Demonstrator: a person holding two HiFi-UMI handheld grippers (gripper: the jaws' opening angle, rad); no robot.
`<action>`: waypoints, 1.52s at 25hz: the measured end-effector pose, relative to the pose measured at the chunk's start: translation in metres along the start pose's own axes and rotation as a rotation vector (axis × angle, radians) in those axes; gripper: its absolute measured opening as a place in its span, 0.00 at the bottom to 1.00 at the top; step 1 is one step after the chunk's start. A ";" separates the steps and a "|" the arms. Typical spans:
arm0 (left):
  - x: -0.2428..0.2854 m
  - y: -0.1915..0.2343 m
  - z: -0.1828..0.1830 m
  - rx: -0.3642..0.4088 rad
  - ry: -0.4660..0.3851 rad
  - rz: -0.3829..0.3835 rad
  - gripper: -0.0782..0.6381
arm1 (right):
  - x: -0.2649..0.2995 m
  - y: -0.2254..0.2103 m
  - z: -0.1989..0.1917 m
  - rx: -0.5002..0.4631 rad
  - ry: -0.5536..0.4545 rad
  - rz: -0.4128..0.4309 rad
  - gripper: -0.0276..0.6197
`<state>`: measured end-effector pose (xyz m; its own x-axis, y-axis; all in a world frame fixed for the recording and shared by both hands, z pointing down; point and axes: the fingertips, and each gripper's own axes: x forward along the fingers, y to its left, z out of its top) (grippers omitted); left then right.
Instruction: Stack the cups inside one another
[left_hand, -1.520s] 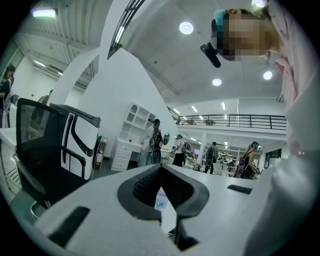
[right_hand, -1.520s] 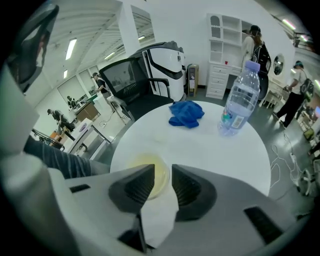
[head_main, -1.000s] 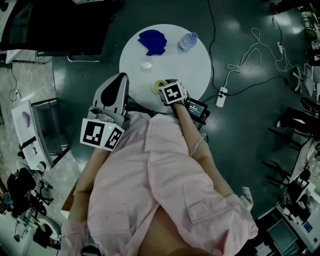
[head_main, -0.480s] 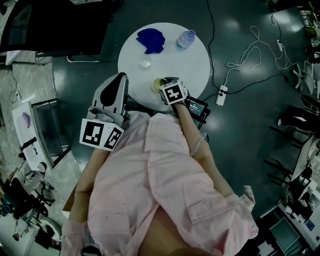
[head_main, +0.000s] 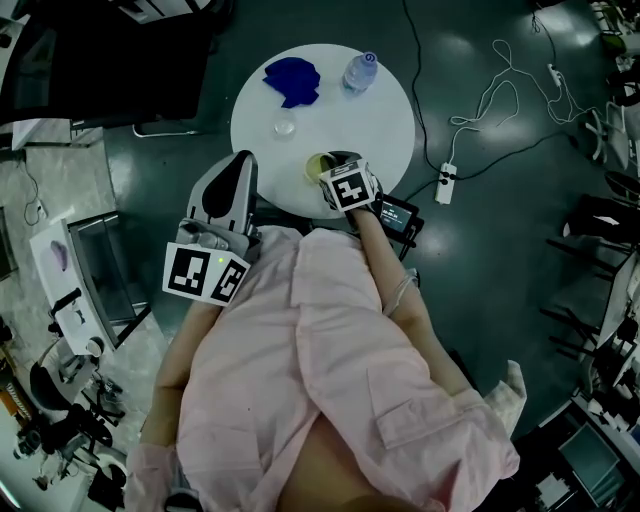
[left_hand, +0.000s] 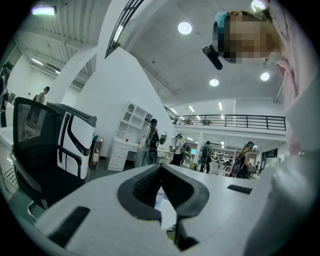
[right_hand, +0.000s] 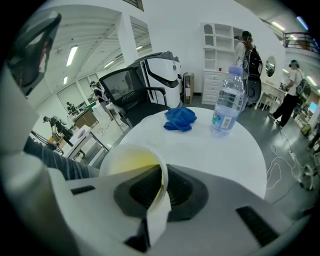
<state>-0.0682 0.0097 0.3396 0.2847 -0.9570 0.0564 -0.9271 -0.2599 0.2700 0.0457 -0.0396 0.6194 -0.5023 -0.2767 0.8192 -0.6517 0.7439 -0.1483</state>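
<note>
Your right gripper (right_hand: 161, 176) is clenched on the cup (right_hand: 127, 162). Its fingers pinch the near wall just below the rim, one pad inside and one outside. The cup stands roughly upright, long axis near vertical, mouth up, with its yellowish inside showing. Most of its body lies left of the fingers. You cannot tell here whether its base touches the table (right_hand: 220, 150).

Past the fingertips, well apart, a blue cloth (right_hand: 181, 119) lies on the table. A bottle (right_hand: 227, 107) stands right of it, cap up. A clear cup (head_main: 285, 127) sits ahead and left of the fingers, apart from the held one.

Your left gripper (left_hand: 160, 170) is clenched on nothing, tips together. It is held off the table's near edge, left of the right fingers.
</note>
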 end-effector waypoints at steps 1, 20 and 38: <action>0.000 -0.002 -0.001 0.001 0.003 -0.006 0.12 | -0.002 0.001 0.000 0.013 -0.009 0.002 0.10; 0.008 -0.017 -0.008 -0.005 0.036 -0.088 0.12 | -0.061 -0.001 0.037 0.114 -0.237 -0.026 0.10; 0.013 -0.016 -0.013 -0.023 0.057 -0.104 0.12 | -0.169 -0.011 0.078 0.257 -0.576 -0.112 0.10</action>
<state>-0.0465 0.0033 0.3485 0.3928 -0.9160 0.0815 -0.8863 -0.3535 0.2991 0.0929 -0.0484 0.4395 -0.6015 -0.6799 0.4194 -0.7976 0.5414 -0.2660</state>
